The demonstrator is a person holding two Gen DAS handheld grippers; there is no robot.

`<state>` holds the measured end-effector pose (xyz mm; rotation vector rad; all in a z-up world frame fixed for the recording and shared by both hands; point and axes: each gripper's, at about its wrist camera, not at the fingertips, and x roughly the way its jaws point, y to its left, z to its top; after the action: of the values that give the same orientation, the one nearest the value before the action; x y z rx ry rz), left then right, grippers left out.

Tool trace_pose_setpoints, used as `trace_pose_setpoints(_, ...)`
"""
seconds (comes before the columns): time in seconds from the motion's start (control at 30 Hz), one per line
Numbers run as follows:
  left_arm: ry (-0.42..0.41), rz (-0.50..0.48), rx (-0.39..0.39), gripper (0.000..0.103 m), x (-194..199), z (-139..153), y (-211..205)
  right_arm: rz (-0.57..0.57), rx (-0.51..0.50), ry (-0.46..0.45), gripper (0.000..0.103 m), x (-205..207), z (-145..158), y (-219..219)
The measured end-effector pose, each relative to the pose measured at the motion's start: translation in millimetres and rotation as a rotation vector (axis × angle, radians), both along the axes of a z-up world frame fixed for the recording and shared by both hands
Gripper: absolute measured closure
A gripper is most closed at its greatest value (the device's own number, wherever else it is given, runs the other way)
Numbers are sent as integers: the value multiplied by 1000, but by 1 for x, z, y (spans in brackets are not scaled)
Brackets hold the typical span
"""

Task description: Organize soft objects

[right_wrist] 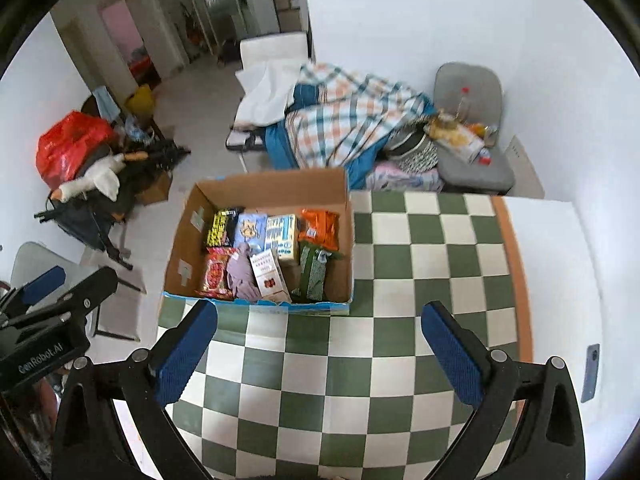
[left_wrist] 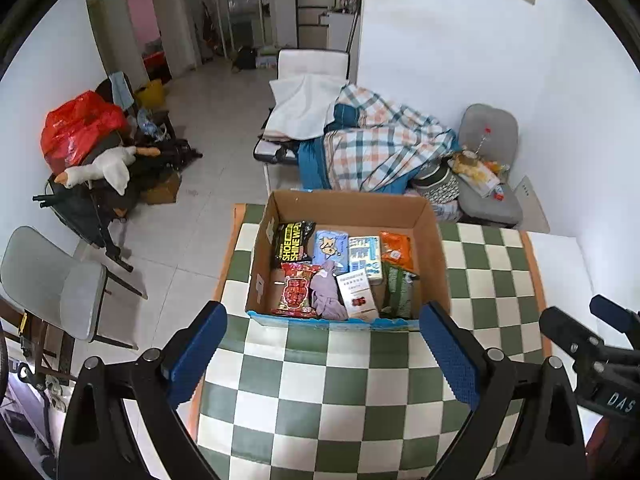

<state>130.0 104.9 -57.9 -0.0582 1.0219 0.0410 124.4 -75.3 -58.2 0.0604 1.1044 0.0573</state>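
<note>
An open cardboard box (left_wrist: 348,208) (right_wrist: 272,184) stands on the green-and-white checked table (left_wrist: 340,380) (right_wrist: 380,360). It holds a black shoe-shine pack (left_wrist: 293,240), a red snack bag (left_wrist: 297,290), a purple cloth (left_wrist: 328,292) (right_wrist: 240,276), a blue tissue pack (left_wrist: 330,249), an orange pack (left_wrist: 396,249), a green pack (left_wrist: 396,290) and small cartons. My left gripper (left_wrist: 324,320) is open and empty just in front of the box. My right gripper (right_wrist: 320,320) is open and empty, also in front of the box, to its right.
Behind the table is a bed with a plaid blanket (left_wrist: 376,140) and a grey chair (left_wrist: 486,168) with clutter. On the left stand a grey folding chair (left_wrist: 60,280) and a pile with a red bag (left_wrist: 76,124) and a white plush goose (left_wrist: 104,168).
</note>
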Motion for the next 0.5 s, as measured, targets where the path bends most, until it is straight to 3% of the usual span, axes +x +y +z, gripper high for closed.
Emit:
trace_pose_setpoints(0.17,-17,-15,-4,5,-22,24,-7,-2,1,-46,0,-28,40,-4)
trace_pose_setpoints(0.5,-58,-5,0,5,-46,50,-9,8,14,-73,0,-62,72,-5)
